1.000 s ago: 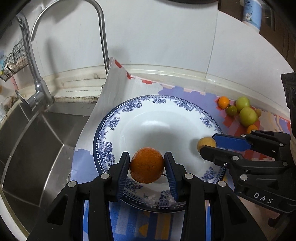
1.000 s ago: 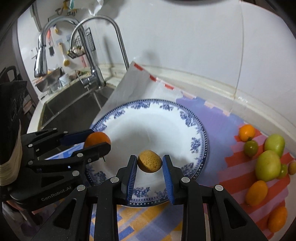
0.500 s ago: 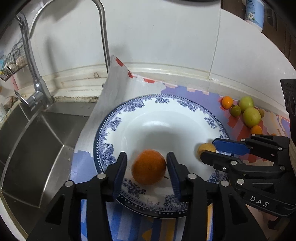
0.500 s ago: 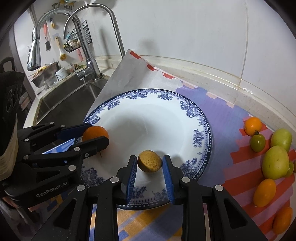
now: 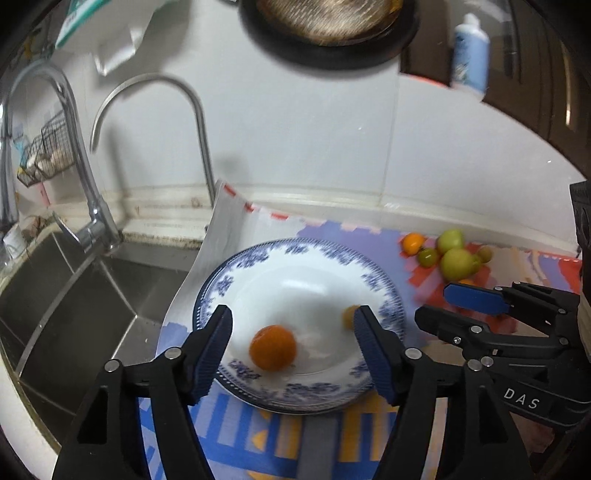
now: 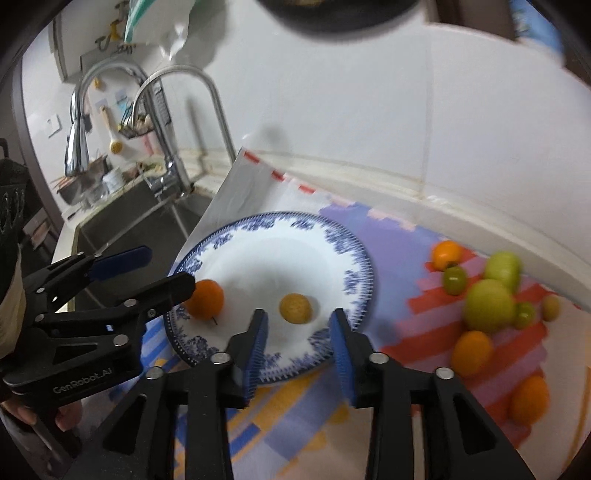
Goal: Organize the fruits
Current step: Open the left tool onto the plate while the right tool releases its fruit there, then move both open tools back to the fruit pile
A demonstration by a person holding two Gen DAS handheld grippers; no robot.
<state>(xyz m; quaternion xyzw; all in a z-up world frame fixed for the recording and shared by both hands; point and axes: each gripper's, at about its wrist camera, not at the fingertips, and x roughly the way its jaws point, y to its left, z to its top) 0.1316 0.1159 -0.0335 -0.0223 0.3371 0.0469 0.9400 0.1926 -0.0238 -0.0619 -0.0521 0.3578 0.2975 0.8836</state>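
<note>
An orange fruit [image 5: 273, 347] [image 6: 205, 299] lies loose near the front of a blue-and-white plate [image 5: 306, 258] [image 6: 351, 251]. A small yellow fruit [image 6: 295, 308] [image 5: 348, 315] lies beside it on the plate. My left gripper [image 5: 291, 332] [image 6: 166, 269] hangs raised above the orange fruit, its jaws opening, nothing pressed between them. My right gripper [image 6: 299, 332] [image 5: 432, 304] sits just behind the yellow fruit, jaws opening and clear of it. Several green, yellow and orange fruits [image 6: 487, 302] [image 5: 458, 262] lie on the patterned mat to the right.
A steel sink [image 5: 74, 302] with curved taps [image 5: 195, 122] lies left of the plate. The mat [image 6: 399, 258] curls up against the white tiled wall. A dark pan [image 5: 328, 29] hangs overhead, and a bottle [image 5: 469, 55] stands on a high ledge.
Both grippers have let go of their fruits and drawn up and back. The orange fruit and the yellow fruit now rest on the plate. The views show more wall.
</note>
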